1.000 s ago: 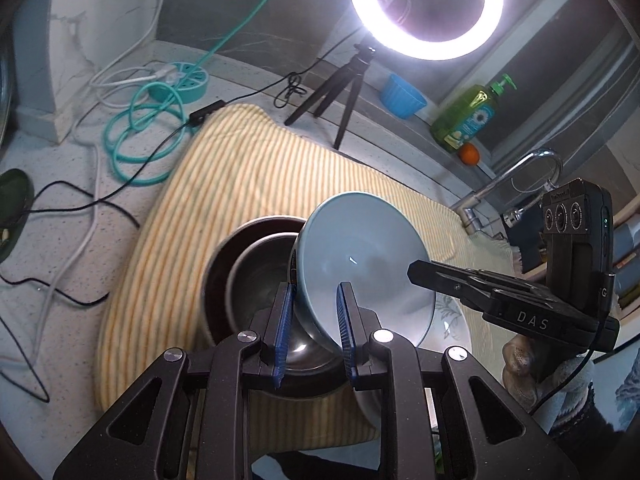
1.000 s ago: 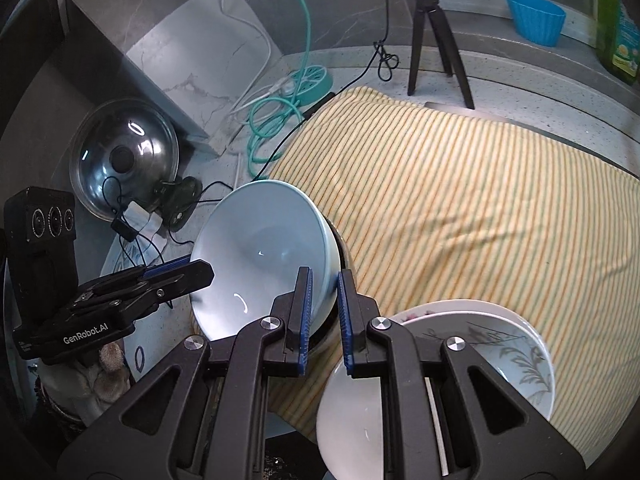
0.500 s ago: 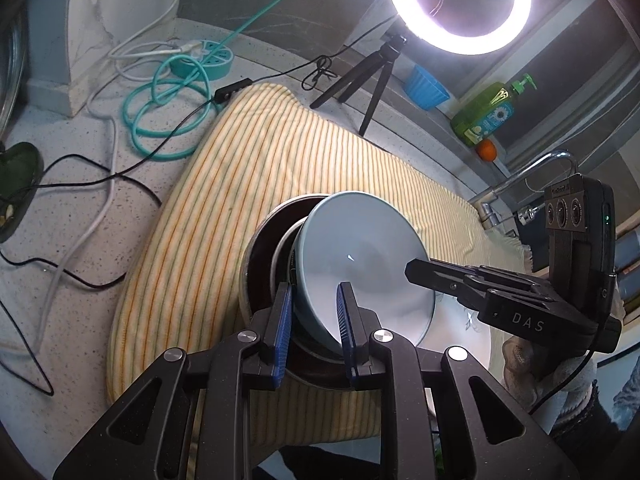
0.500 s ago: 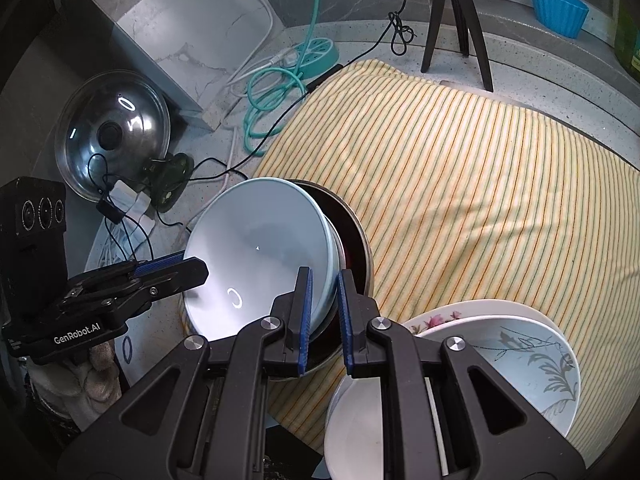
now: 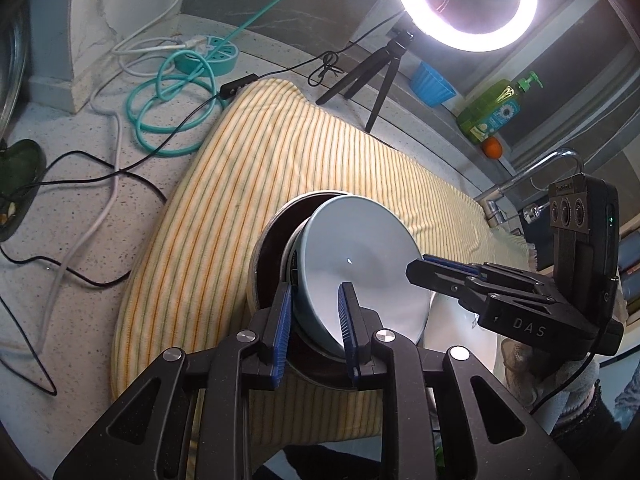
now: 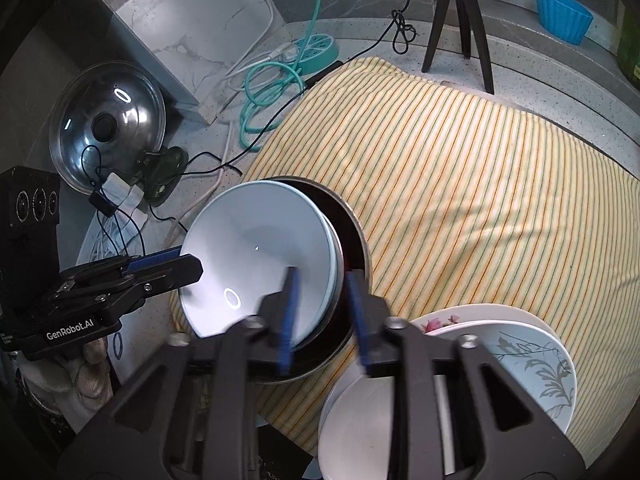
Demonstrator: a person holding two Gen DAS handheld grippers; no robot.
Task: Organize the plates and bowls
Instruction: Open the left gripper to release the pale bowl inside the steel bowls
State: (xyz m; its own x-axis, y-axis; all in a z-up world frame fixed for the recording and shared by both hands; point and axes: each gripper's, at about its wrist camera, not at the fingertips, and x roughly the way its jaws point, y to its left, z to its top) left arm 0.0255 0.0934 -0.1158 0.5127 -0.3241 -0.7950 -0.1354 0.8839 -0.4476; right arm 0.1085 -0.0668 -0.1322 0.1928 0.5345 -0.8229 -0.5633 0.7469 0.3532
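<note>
A pale blue bowl (image 5: 360, 264) (image 6: 256, 264) rests tilted inside a stack of a metal bowl and a dark bowl (image 5: 272, 256) (image 6: 352, 240) on the striped cloth (image 5: 280, 168). My left gripper (image 5: 314, 328) has opened; its jaws straddle the blue bowl's near rim with gaps on both sides. My right gripper (image 6: 322, 312) is open, its jaws wide around the blue bowl's right rim and blurred by motion. It shows in the left wrist view (image 5: 432, 268) at the bowl's right edge. White plates (image 6: 480, 360) are stacked at the lower right.
A ring light on a tripod (image 5: 464, 4), a blue cup (image 5: 432, 84), a soap bottle (image 5: 496, 108) and a tap (image 5: 532, 172) stand behind the cloth. Teal and black cables (image 5: 168, 108) lie at the left. A glass pot lid (image 6: 108, 124) leans at the wall.
The blue bowl has sunk lower into the stacked bowls. Both grippers, shut on its rim before, have opened and let go of it.
</note>
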